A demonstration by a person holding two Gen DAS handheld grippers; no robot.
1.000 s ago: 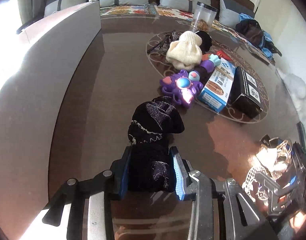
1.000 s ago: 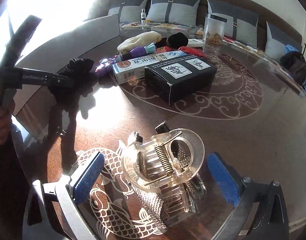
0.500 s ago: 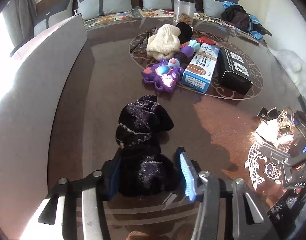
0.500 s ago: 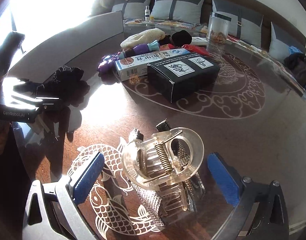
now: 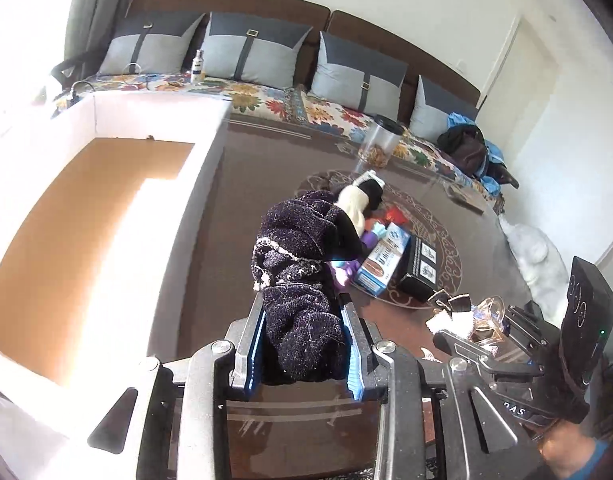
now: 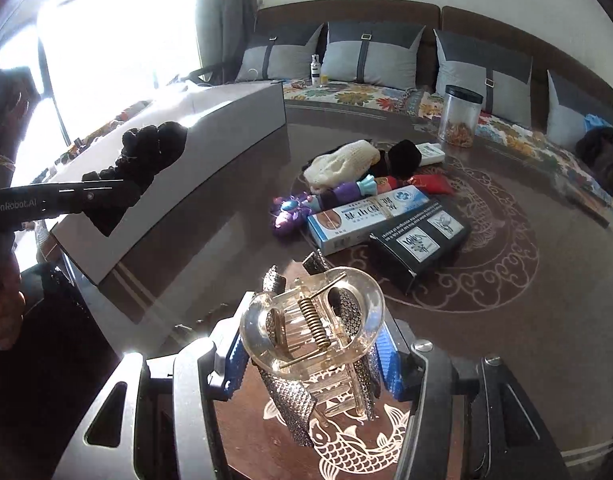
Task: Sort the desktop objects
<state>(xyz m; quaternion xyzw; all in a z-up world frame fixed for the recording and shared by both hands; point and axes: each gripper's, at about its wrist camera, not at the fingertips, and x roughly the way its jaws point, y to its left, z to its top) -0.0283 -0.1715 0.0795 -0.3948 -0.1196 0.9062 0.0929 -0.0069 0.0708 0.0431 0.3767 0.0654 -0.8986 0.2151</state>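
Two grippers hold things: the left gripper squeezes a soft, light black glove at lower centre, while the right gripper, jaws closing, clamps a rigid, probably brittle hair claw across its body.

Strong daylight is being thrown in from the window at the upper left, where the picture is being washed out to plain white. In the left wrist view the open box is being overexposed along its near wall and rim. The glossy table is being marked by reflections and soft glare. Dark shadow is being cast on the box's shaded side in the right wrist view. Straight lines are being bent by the fisheye lens, and the corners are being darkened and slightly blurred.
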